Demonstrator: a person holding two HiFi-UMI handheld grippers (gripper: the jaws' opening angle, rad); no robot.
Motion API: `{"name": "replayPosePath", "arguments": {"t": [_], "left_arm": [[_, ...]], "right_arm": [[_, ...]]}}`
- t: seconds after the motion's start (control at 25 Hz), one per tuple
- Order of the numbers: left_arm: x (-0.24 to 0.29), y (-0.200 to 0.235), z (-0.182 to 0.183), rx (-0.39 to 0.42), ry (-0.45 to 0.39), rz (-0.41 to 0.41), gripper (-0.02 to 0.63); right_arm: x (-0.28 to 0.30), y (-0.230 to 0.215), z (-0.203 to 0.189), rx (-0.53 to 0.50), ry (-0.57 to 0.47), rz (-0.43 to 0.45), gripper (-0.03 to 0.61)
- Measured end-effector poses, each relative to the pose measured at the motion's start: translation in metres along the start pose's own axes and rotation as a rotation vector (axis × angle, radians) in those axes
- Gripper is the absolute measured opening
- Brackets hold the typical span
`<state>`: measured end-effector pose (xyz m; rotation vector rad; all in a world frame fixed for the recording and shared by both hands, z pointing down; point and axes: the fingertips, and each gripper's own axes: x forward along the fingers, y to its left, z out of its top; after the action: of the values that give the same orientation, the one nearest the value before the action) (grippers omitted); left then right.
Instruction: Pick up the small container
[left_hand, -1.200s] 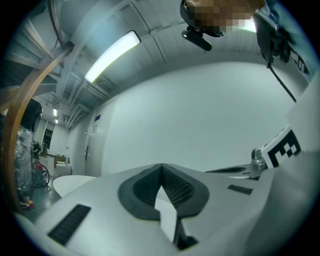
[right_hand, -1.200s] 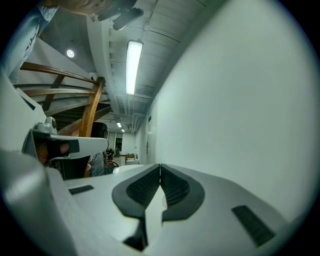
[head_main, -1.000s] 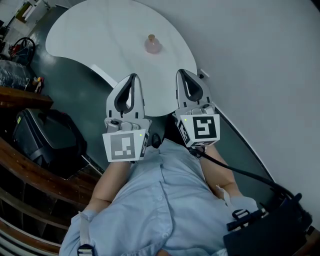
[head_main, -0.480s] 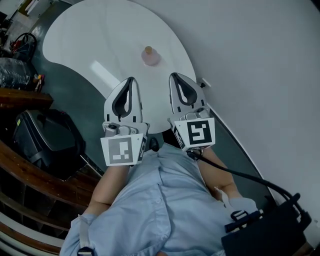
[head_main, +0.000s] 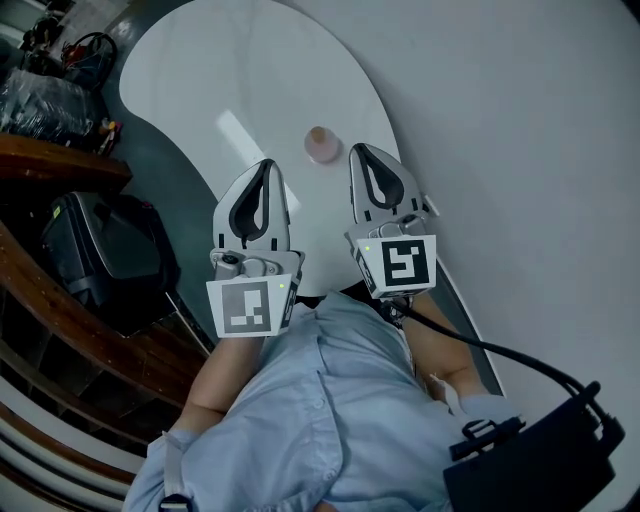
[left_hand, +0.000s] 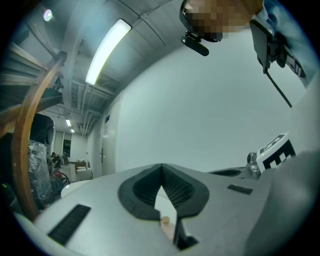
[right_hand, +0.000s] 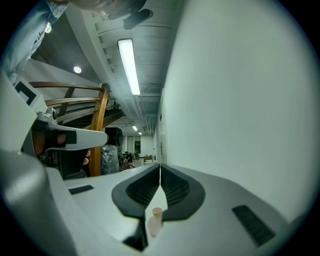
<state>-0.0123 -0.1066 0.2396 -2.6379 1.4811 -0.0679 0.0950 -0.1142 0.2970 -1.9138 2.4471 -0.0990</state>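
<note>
**Operator:** What does the head view give?

**Spotter:** Your left gripper (head_main: 265, 168) and right gripper (head_main: 362, 152) sit side by side over the near edge of the white table (head_main: 230, 70). The small container (head_main: 320, 145) is pinkish with a tan stopper. It stands upright on the table just past the tips, between them and nearer your right one, and apart from both.

**Operator:** And the left gripper view?

**Spotter:** Your left jaws are pressed together at the tips and grip nothing. The small container (left_hand: 167, 226) shows through the gap behind the tips, out on the table.

**Operator:** Right gripper view?

**Spotter:** Your right jaws also meet at the tips and are empty. The small container (right_hand: 155, 221) is ahead on the table, and the white wall (right_hand: 240, 100) is close on the right.
</note>
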Motion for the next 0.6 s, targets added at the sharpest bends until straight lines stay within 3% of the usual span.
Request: {"name": "replayPosePath", "arguments": {"t": [0.2,0.4,0.6], "left_arm": [[0.000,0.008,-0.014,-0.007,0.034,0.053,-0.002],[0.007,0.024,-0.026,-0.066,0.074,0.093,-0.001],[0.012,0.031,-0.036,-0.057,0.088,0.093,-0.001]], "right_arm": [[0.015,-0.005,-0.013,0.013,0.015,0.034,0.003],[0.031,0.003,-0.038,-0.003,0.071,0.066,0.003],[0.033,0.005,-0.074,0.006,0.103,0.075,0.003]]}}
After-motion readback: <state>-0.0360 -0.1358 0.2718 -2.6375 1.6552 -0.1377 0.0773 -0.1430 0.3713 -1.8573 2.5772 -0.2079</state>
